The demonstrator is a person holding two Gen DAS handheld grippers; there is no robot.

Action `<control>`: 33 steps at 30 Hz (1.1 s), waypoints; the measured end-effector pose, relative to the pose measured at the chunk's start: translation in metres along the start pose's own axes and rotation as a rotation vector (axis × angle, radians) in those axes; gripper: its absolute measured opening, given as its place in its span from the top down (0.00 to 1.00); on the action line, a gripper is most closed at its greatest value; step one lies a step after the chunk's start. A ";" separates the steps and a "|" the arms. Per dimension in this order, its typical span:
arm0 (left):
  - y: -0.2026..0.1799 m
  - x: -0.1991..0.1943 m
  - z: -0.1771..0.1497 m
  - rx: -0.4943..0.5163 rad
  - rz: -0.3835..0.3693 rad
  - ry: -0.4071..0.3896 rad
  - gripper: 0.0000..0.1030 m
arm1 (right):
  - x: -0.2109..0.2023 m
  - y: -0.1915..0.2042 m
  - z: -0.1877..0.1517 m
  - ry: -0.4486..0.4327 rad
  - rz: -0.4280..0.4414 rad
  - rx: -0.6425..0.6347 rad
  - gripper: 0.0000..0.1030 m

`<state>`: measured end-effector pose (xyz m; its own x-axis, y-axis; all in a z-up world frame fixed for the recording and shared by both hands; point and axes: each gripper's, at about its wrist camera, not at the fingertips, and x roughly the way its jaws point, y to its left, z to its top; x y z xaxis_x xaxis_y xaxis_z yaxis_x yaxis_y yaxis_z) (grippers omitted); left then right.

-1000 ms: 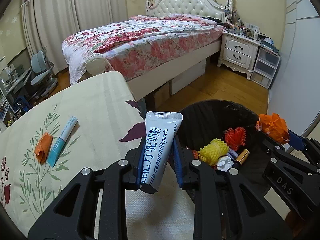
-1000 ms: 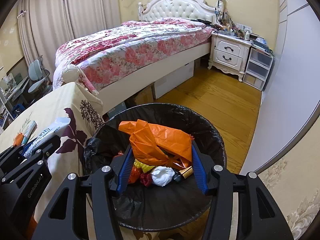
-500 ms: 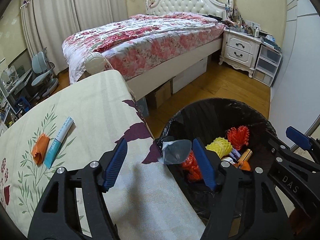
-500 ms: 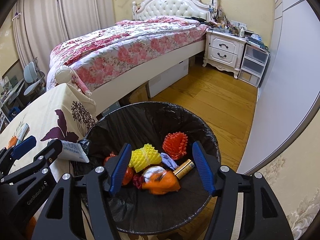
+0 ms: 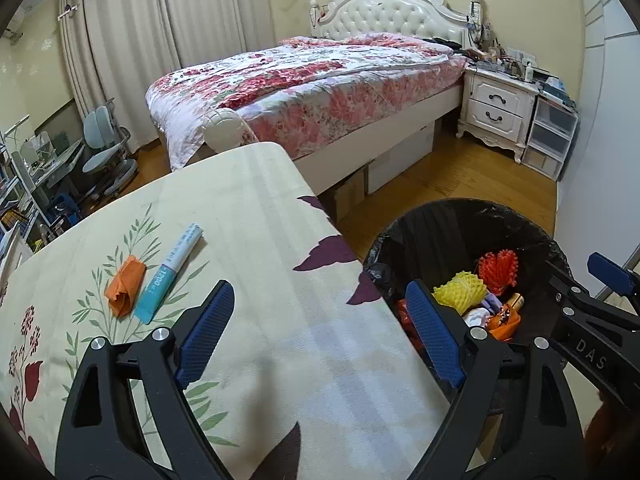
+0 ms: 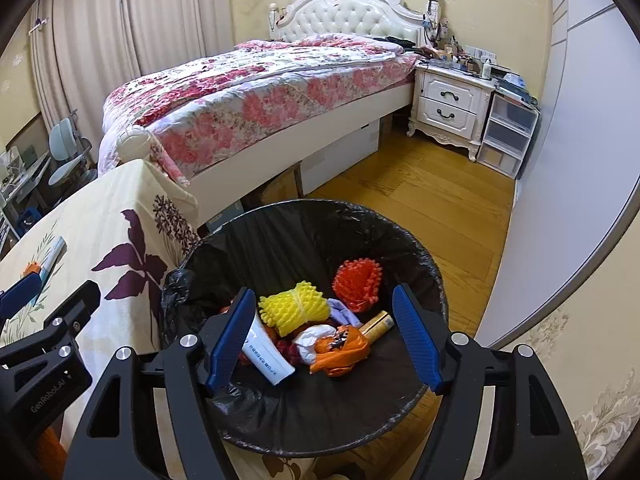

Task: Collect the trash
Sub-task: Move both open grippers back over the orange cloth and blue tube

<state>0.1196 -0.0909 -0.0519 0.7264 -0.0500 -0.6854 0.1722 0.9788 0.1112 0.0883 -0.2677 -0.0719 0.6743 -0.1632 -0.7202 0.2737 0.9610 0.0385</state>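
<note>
A black-lined trash bin (image 6: 304, 216) (image 5: 460, 216) stands beside the table. Inside lie a white milk-powder sachet (image 6: 266, 354), a crumpled orange bag (image 6: 340, 350), a yellow foam net (image 6: 294, 312), a red foam net (image 6: 358, 282) and other scraps. My right gripper (image 6: 324, 340) is open and empty above the bin. My left gripper (image 5: 320, 332) is open and empty over the table's right edge. On the tablecloth (image 5: 256, 208) lie a blue-white sachet (image 5: 170, 272) and an orange wrapper (image 5: 125, 286), to the left of the left gripper.
A bed with a floral quilt (image 5: 312, 92) stands behind the table. A white nightstand (image 5: 496, 112) and plastic drawers (image 5: 550, 140) stand at the back right. A desk chair (image 5: 108, 148) is at the left. A pale wall (image 6: 580, 160) runs along the right of the bin.
My left gripper opened and dropped the white sachet into the bin, then moved back over the table. My right gripper opened and released the orange bag into the bin.
</note>
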 end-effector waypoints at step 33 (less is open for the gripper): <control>0.181 0.035 -0.012 -0.202 0.143 0.157 0.26 | 0.011 0.158 0.001 0.062 0.227 -0.200 0.33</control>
<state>0.1682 0.0864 -0.0641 0.6195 0.1071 -0.7777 -0.0715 0.9942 0.0800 0.1391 -0.1176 -0.0731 0.6578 0.0688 -0.7500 -0.0235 0.9972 0.0708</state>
